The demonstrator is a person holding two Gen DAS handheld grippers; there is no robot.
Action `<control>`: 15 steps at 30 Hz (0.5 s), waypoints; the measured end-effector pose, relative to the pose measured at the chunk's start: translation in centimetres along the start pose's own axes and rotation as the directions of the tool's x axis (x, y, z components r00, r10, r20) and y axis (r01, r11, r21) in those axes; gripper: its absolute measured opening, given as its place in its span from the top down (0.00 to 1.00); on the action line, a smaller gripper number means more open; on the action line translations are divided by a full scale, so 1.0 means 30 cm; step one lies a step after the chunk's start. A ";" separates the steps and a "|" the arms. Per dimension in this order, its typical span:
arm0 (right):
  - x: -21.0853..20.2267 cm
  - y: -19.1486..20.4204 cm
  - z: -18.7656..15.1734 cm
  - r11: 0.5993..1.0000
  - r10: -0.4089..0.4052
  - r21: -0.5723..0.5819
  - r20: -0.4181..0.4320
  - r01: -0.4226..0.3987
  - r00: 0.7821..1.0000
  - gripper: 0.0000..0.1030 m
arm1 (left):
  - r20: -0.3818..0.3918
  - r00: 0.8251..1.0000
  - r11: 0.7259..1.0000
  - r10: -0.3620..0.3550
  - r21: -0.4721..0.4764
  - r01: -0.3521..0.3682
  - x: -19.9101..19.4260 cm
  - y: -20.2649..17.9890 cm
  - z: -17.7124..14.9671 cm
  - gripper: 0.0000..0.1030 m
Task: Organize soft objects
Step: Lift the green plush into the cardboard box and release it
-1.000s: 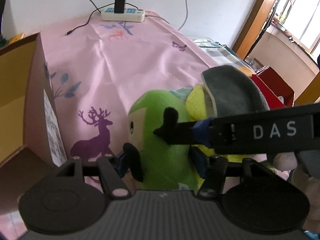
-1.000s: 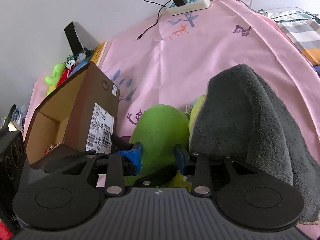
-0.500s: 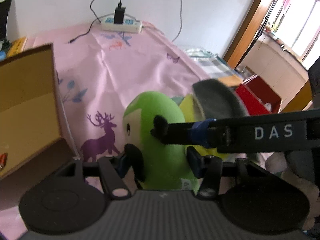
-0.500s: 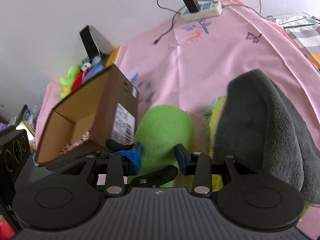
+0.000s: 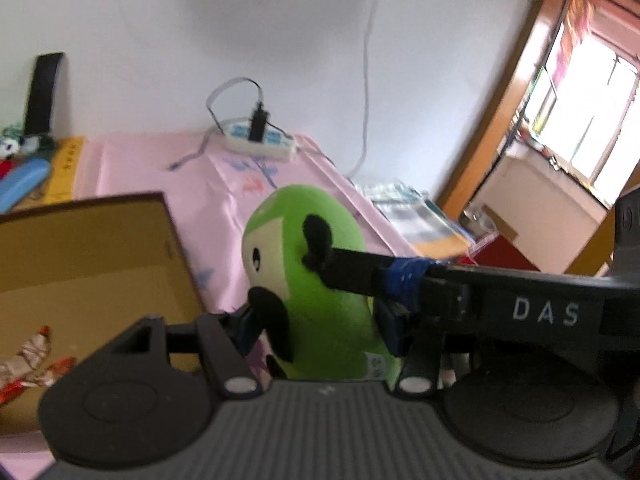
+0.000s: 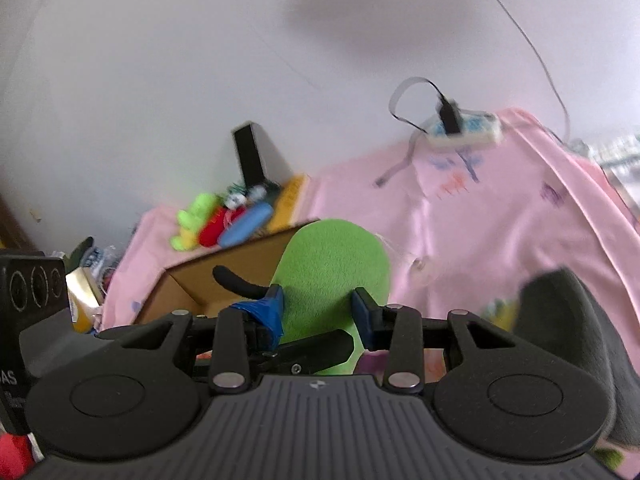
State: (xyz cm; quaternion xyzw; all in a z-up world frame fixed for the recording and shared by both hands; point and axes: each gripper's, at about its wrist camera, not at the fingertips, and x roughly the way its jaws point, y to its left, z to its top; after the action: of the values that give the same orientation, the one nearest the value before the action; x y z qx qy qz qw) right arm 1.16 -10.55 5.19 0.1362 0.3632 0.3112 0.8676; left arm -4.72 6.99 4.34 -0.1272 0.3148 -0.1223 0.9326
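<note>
A green plush toy (image 5: 316, 280) with a pale face is held in the air by both grippers at once. My left gripper (image 5: 320, 324) is shut on its lower body. My right gripper (image 6: 318, 312) is shut on it from the other side; its finger (image 5: 360, 272) crosses the left wrist view. The toy (image 6: 336, 272) hangs above the pink cloth, beside the open cardboard box (image 5: 88, 264), which also shows in the right wrist view (image 6: 208, 280). A grey plush (image 6: 568, 332) lies below right.
A white power strip (image 5: 260, 142) with a plug and cables lies at the back of the pink-covered table (image 6: 500, 220). Small toys (image 6: 216, 222) and a black box (image 6: 250, 158) sit at the back left. A red box (image 5: 504, 254) stands off the right edge.
Both grippers have lifted the green plush up off the pile and toward the cardboard box. The grey plush stays below on the cloth. Both views are tilted up to the wall.
</note>
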 end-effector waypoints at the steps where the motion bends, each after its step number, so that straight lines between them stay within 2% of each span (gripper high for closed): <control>1: 0.012 0.015 0.005 1.000 0.014 -0.008 0.004 -0.014 1.000 0.78 | 0.012 1.000 1.000 0.014 0.000 -0.014 -0.015 0.013 0.003 0.47; 8: 0.121 0.133 0.023 0.993 0.109 -0.050 -0.002 -0.109 0.994 0.77 | 0.063 0.992 0.994 0.110 -0.033 -0.108 -0.116 0.137 0.022 0.47; 15: 0.273 0.255 0.026 0.974 0.207 -0.084 -0.043 -0.210 0.977 0.77 | 0.080 0.973 0.974 0.219 -0.083 -0.212 -0.191 0.302 0.025 0.47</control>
State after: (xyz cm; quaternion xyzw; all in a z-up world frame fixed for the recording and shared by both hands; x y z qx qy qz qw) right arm 2.81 0.56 4.79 0.1299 0.3478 0.4185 0.8289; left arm -7.35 17.37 5.25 -0.1318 0.2893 -0.0029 0.9481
